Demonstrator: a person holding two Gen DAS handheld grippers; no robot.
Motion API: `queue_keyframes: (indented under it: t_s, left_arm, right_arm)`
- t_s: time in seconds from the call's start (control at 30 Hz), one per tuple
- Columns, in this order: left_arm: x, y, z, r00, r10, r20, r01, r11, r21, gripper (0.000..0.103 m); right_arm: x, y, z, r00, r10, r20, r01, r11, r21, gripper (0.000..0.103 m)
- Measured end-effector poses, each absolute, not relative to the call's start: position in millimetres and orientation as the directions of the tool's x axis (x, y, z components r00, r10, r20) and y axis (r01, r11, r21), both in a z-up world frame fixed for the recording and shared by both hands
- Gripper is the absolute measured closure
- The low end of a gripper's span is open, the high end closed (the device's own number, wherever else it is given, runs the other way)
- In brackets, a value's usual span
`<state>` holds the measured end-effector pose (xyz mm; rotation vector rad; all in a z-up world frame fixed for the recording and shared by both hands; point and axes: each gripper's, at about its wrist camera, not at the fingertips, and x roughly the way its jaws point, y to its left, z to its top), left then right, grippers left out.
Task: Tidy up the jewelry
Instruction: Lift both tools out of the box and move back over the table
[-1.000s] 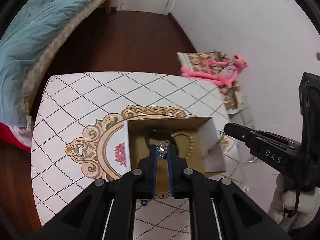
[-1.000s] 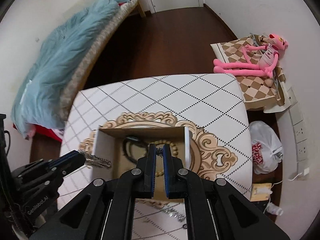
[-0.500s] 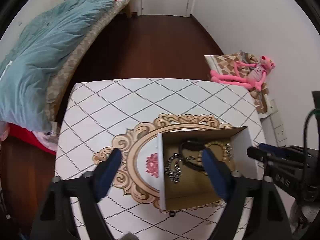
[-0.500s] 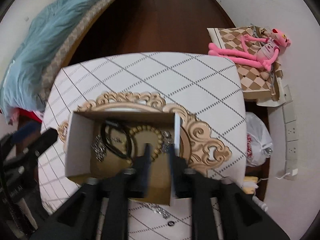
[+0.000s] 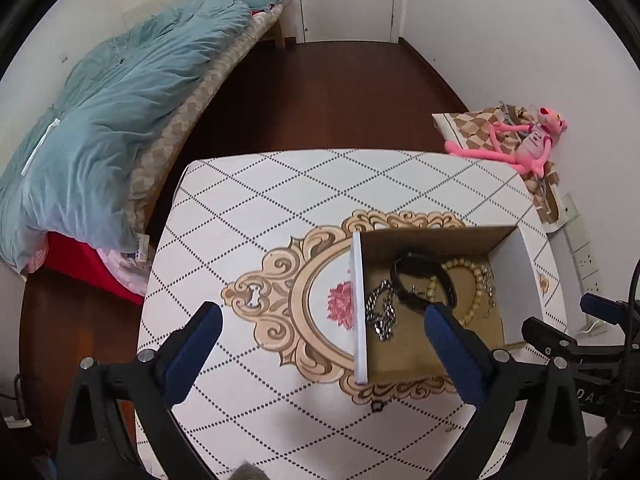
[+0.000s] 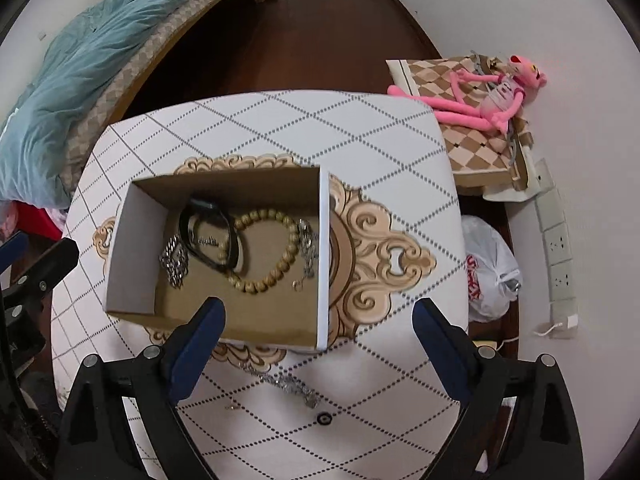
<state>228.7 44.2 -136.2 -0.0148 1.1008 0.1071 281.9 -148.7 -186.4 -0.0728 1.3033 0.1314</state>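
A cardboard box (image 6: 324, 256) with white outer walls stands open on the patterned table (image 6: 280, 128). Inside lie a black bangle (image 6: 208, 240), a wooden bead bracelet (image 6: 272, 272) and silver chains (image 6: 174, 260). My left gripper (image 5: 322, 314) hangs above the box's left wall (image 5: 360, 300), jaws opening wide, nothing held between them. My right gripper (image 6: 319, 307) hovers over the box's near right corner, its jaws also opening and empty. On the table in front of the box lie another silver chain (image 6: 288, 384) and a small dark ring (image 6: 323, 419).
A bed with a blue quilt (image 5: 120, 120) runs along the left. A pink plush toy (image 5: 520, 140) lies on a checked cushion at the right wall. A white plastic bag (image 6: 492, 272) and wall sockets (image 6: 558, 248) sit beside the table's right edge.
Both grippers were shut on silver jewelry over the box and have swung open wide. The chains now lie in the box. Both views have tilted, showing more of the room.
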Motion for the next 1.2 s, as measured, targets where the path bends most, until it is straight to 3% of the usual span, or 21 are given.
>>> queue_keyframes:
  t_s: [0.1, 0.73, 1.2]
  left_arm:
    - [223, 41, -137, 0.445, 0.088, -0.891, -0.09, 0.995, 0.053, 0.0]
    - [183, 32, -91, 0.52, 0.113, -0.847, -0.103, 0.992, 0.07, 0.0]
    - [150, 32, -55, 0.573, 0.157, -0.804, -0.147, 0.985, 0.088, 0.0]
  right_arm:
    - [274, -149, -188, 0.275, 0.042, -0.961, -0.132, 0.991, 0.006, 0.002]
    - [232, -143, -121, 0.449, 0.018, -0.893, -0.146, 0.988, -0.053, 0.002]
    - [193, -142, -80, 0.517, 0.061, -0.854, -0.138, 0.99, -0.013, 0.001]
